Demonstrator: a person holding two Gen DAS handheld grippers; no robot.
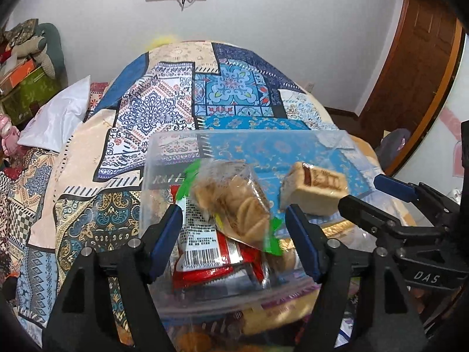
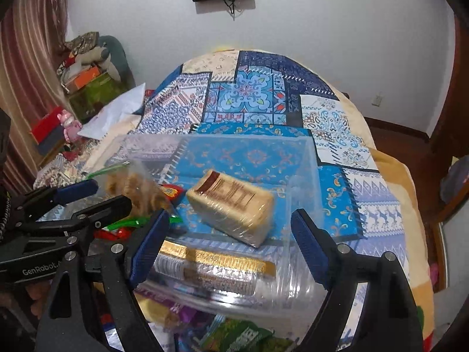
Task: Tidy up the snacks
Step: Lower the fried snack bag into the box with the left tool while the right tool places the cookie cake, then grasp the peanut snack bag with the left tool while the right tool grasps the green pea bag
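Observation:
A clear plastic bin [image 1: 164, 158] stands on the patterned bed cover, also in the right wrist view [image 2: 307, 176]. My left gripper [image 1: 231, 217] is open above its left part; a clear bag of biscuits with green ends [image 1: 234, 202] lies blurred between the fingers, free of them, over red snack packs [image 1: 205, 252]. My right gripper [image 2: 228, 228] is open over the right part, above a wrapped beige wafer block [image 2: 231, 205] lying in the bin. That block shows in the left view [image 1: 313, 189]. A gold-edged cracker pack [image 2: 214, 267] lies nearer.
Loose snack packets [image 2: 234, 334] lie in front of the bin at the near edge. The bed cover [image 1: 164, 94] stretches beyond the bin to a white wall. A white pillow [image 1: 58, 117] and piled boxes [image 1: 26, 82] are at left; a wooden door [image 1: 410, 67] at right.

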